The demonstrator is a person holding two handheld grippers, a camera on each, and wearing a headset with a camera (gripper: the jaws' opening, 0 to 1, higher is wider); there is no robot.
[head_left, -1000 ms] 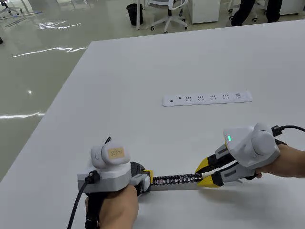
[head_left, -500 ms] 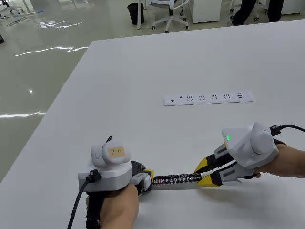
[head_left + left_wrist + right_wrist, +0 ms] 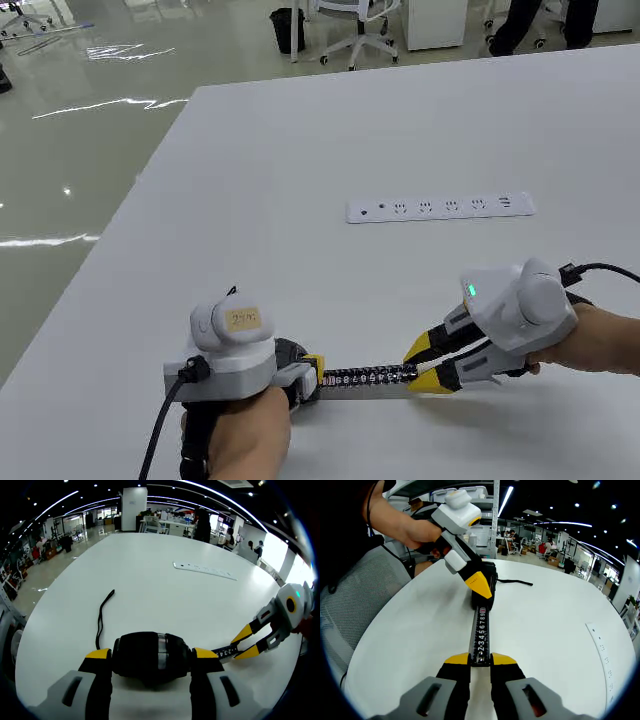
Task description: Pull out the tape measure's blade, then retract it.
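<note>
Tape measure [image 3: 150, 650] clamped in left tool [image 3: 151, 654]; right tool [image 3: 480, 658], pinching the blade [image 3: 481, 635] end, has edged closer, so retraction looks underway

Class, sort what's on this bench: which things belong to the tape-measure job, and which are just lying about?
In the job: black tape measure case; its numbered blade; left gripper, clamping the case; right gripper, pinching the blade.
Lying about: long white power strip; black floor bin.

Matt white table [image 3: 300, 180]; semi-gloss black tape measure [image 3: 150, 655]; glossy floor [image 3: 80, 150].
</note>
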